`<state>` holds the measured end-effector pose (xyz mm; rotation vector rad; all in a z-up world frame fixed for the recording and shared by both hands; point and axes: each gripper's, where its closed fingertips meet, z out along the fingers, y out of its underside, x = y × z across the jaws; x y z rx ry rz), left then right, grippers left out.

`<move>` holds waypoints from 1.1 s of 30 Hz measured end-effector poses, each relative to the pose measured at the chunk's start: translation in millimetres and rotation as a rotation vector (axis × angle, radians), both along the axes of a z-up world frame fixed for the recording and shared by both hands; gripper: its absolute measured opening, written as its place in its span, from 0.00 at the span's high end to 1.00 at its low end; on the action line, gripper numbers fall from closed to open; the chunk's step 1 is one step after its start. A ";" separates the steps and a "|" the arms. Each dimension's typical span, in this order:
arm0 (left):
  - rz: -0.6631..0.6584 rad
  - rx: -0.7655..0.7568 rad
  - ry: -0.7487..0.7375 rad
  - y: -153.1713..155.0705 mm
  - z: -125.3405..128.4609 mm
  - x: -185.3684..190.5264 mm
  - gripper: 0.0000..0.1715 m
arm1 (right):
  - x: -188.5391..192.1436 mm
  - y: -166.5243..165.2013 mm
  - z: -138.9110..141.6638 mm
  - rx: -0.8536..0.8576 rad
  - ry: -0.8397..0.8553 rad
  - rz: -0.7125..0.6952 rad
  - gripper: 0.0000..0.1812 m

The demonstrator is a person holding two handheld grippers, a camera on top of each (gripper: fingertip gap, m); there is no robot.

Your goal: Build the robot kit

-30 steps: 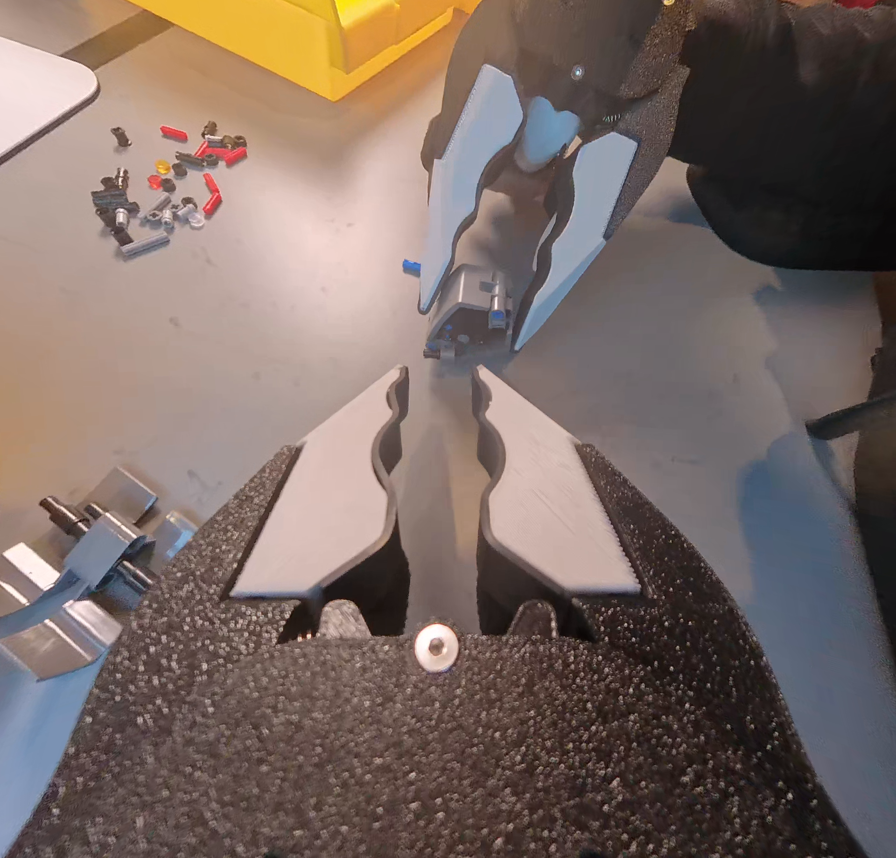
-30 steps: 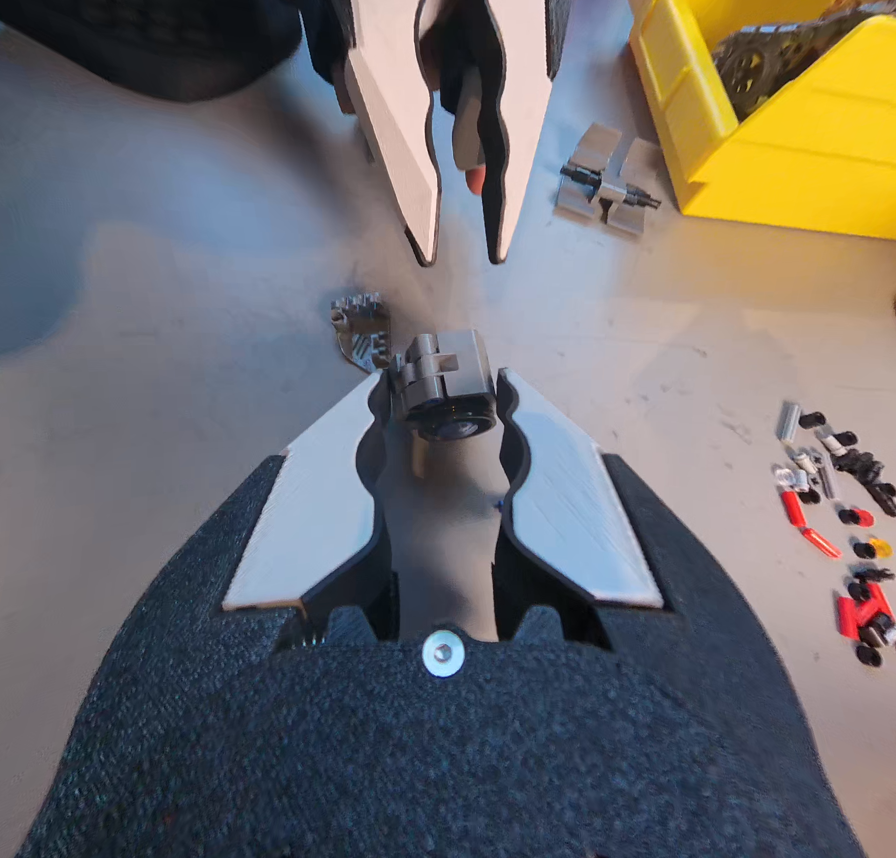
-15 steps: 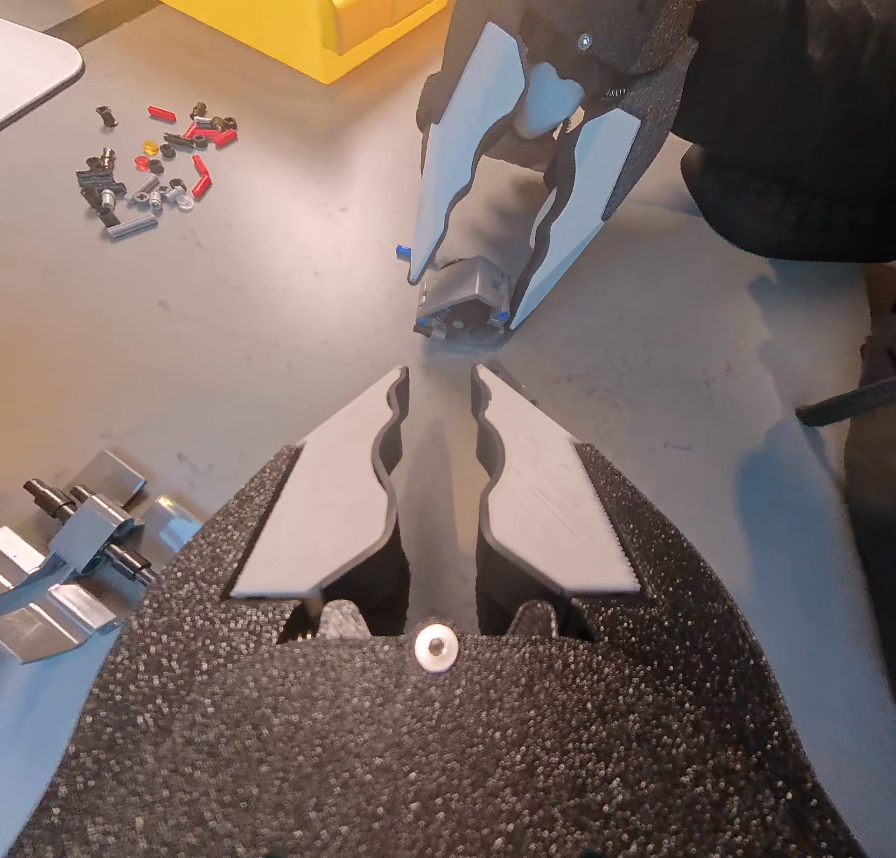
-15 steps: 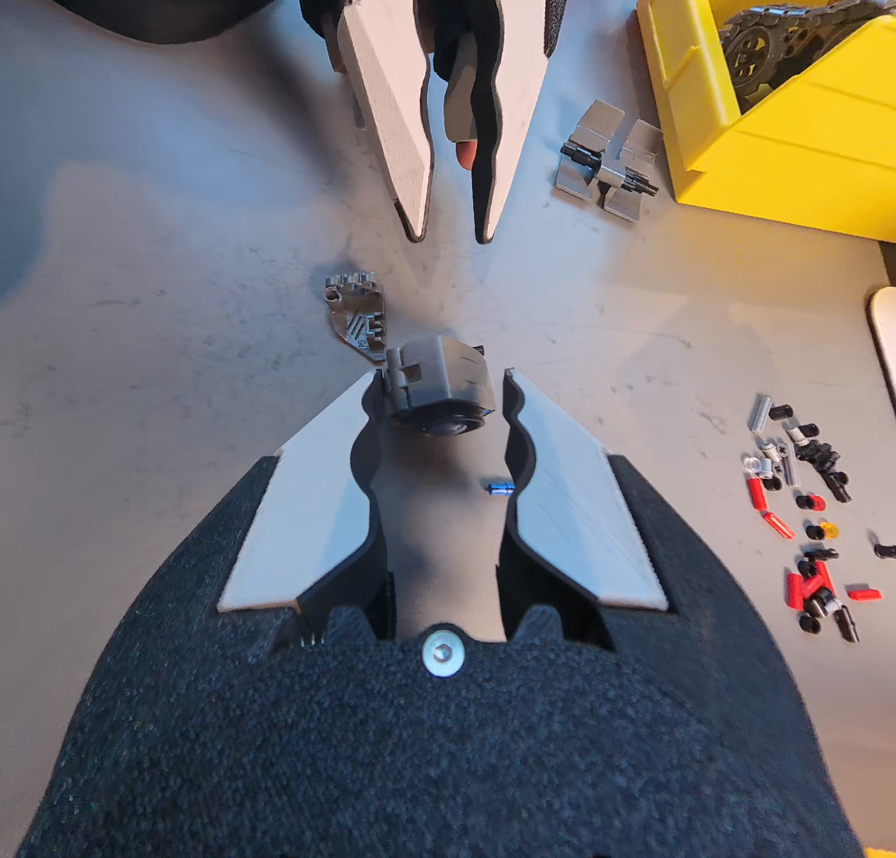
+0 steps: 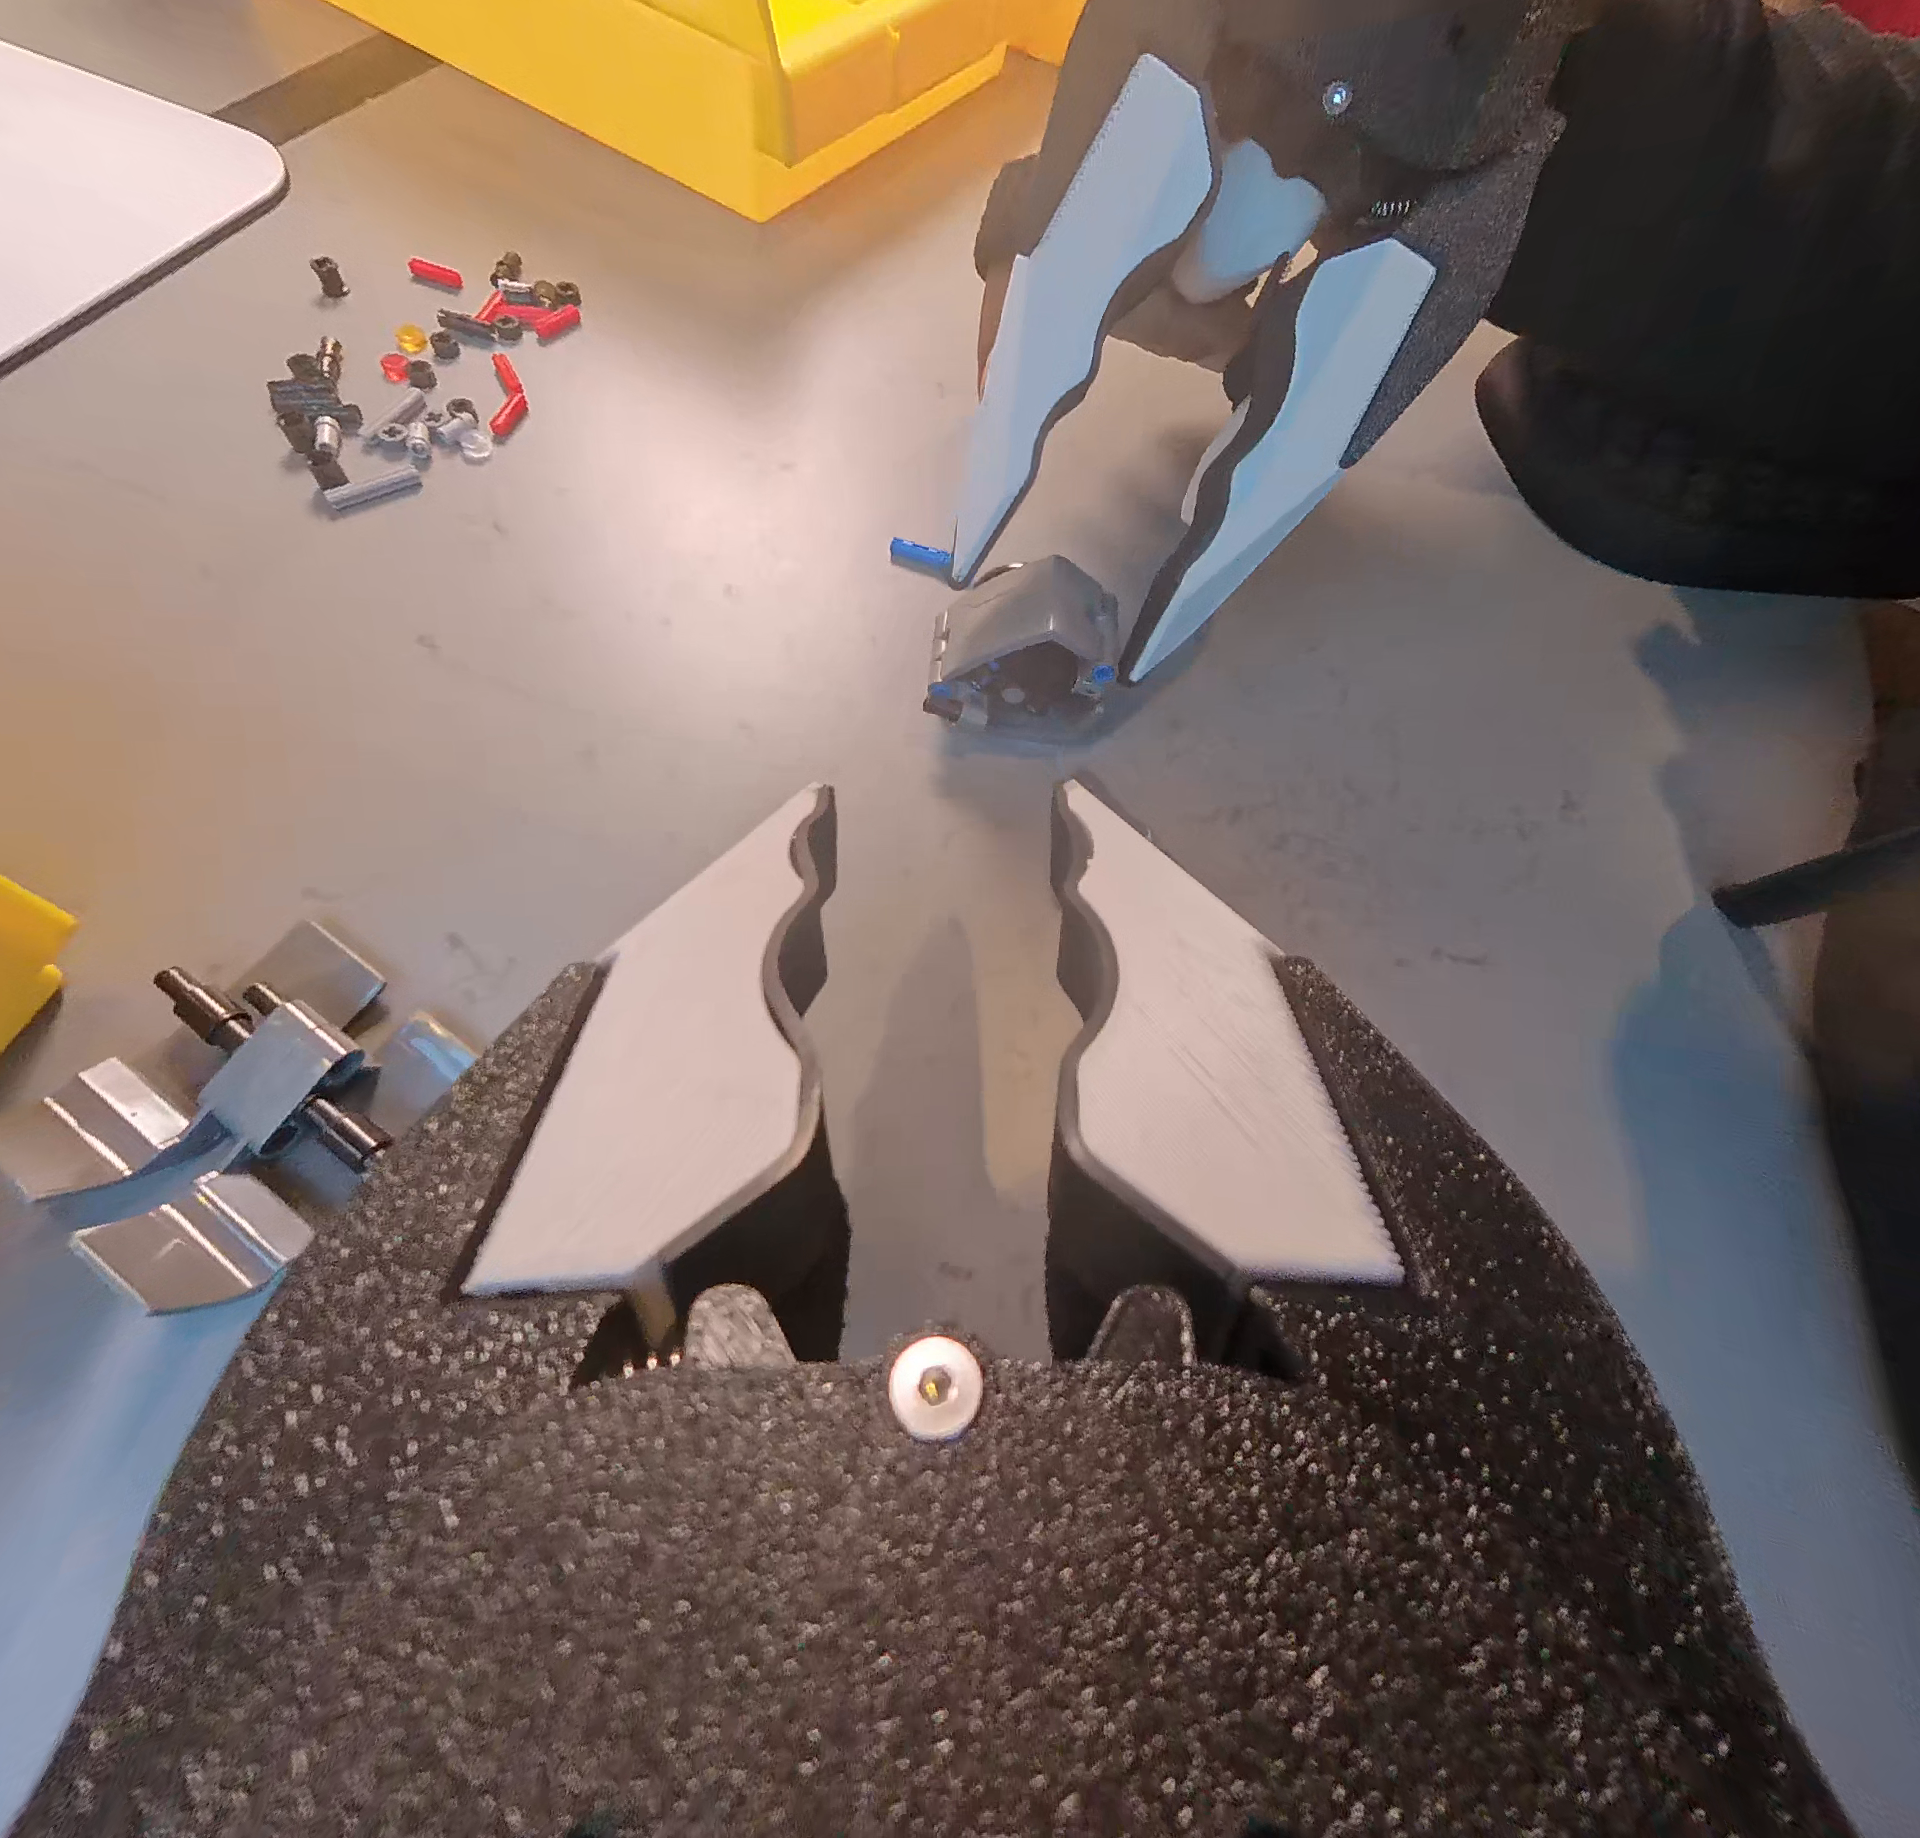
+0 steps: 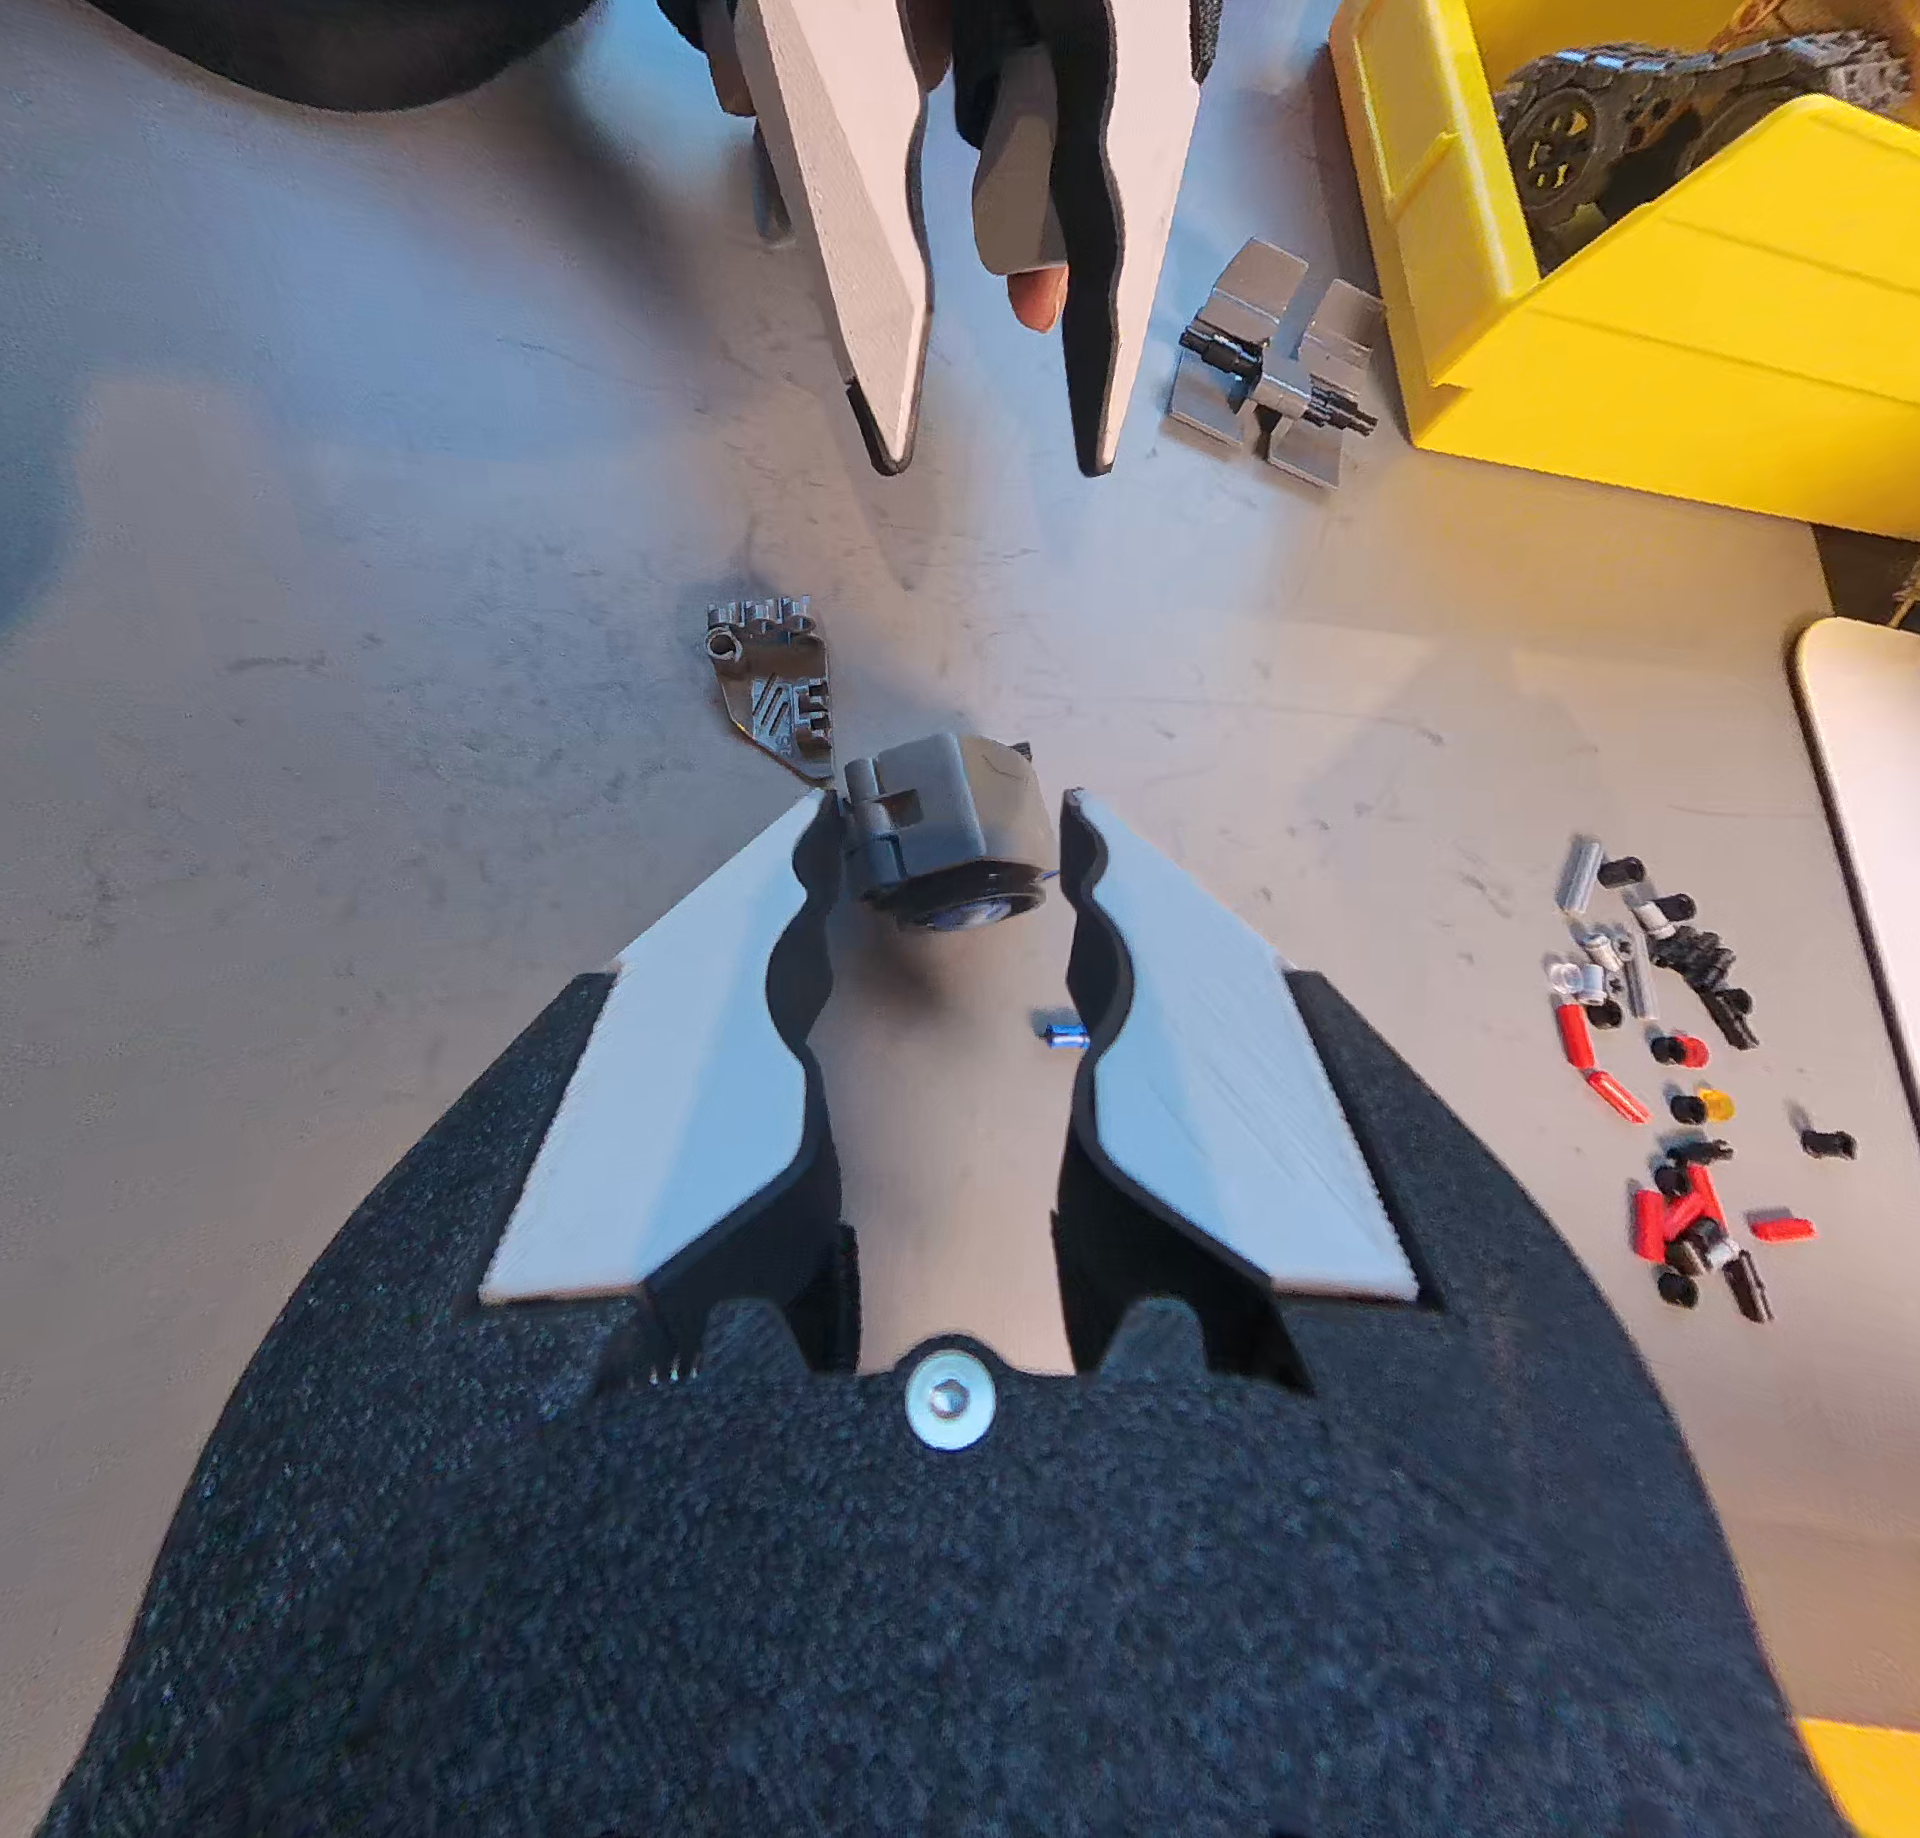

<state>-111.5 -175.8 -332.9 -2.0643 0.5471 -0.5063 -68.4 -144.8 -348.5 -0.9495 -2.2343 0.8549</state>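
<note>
While left gripper point(image 5: 943, 820) hovers spread, empty, grey motor block point(image 5: 1023, 654) lies on table point(image 5: 623, 645) ahead. Right view: right gripper point(image 6: 943, 812) apart, straddling block, 1 tip touching; blue pin point(image 6: 1062, 1036) beside. Centre before squeezing.

Grey scuffed tabletop point(image 5: 540, 708) under warm light; yellow bins point(image 6: 1662, 313) along its edge.

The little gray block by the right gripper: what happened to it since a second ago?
The right gripper opened wider and let go of the gray block, which now lies on the table between its fingertips. The left gripper opened a bit, empty. The small parts pile and yellow bin stayed put.
</note>
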 end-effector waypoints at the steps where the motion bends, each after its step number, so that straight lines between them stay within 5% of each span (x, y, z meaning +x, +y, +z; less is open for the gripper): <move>1: -0.001 -0.001 -0.001 0.0 -0.1 0.1 0.76 | 0.4 0.7 0.4 -0.001 0.001 -0.002 0.77; 21: 0.047 0.020 -0.022 5.4 2.0 -6.3 0.74 | 5.0 9.3 0.3 -0.019 -0.001 -0.023 0.80; 28: 0.207 0.230 -0.040 16.3 39.2 -34.5 0.74 | 15.1 50.5 72.2 -0.223 0.216 -0.192 0.79; 33: 0.272 0.281 -0.025 19.0 45.7 -47.2 0.74 | 32.9 78.9 38.6 -0.148 0.085 -0.323 0.80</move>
